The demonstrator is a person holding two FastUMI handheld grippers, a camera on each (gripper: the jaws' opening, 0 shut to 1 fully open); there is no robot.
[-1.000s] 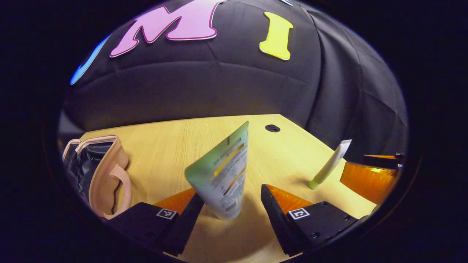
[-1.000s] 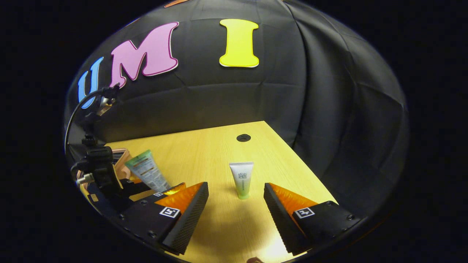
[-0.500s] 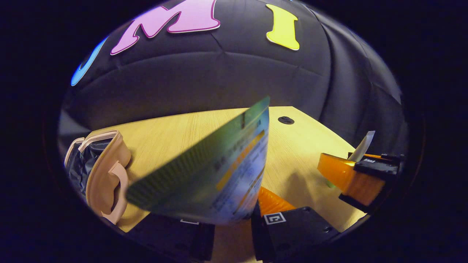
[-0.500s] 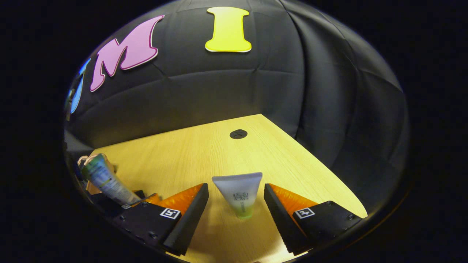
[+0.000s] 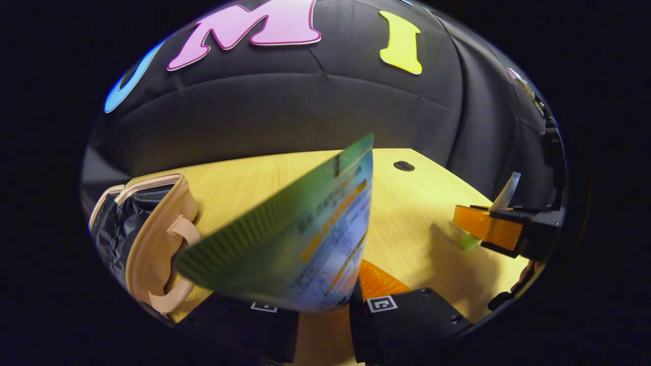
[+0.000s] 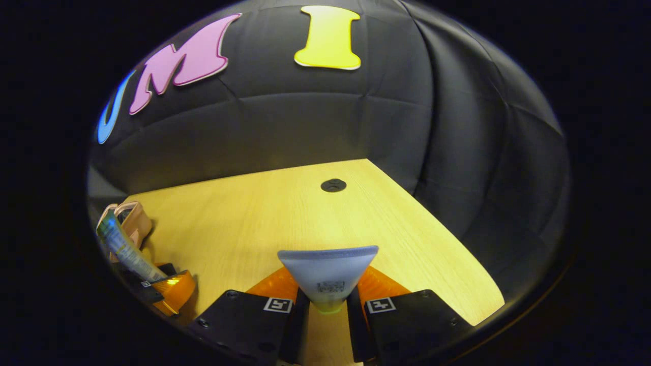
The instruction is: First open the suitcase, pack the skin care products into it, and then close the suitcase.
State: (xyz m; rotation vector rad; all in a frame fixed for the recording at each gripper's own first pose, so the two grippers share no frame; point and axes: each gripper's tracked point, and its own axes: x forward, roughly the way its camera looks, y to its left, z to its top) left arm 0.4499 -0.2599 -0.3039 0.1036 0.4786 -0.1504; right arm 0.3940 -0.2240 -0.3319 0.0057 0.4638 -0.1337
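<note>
Left gripper view: left gripper [image 5: 324, 310] clamped on green tube [image 5: 300, 244], tilted, blurry; open pink suitcase [image 5: 152, 239] at left on wooden table [image 5: 407, 229]. Right gripper view: right gripper [image 6: 328, 317] closed on small white tube [image 6: 328, 272], apparently just above table.

**Two low fisheye views facing the back wall**

The left gripper view sits low over the counter [image 5: 244, 188], looking toward the black wall, very near the green tube [image 5: 300, 249]; the suitcase [image 5: 147, 239] lies at its left edge. The right gripper view faces the same wall, close on the white tube [image 6: 328, 277]. Both share the counter, the grommet hole [image 6: 333, 185] and each other's hand-held gripper.
</note>
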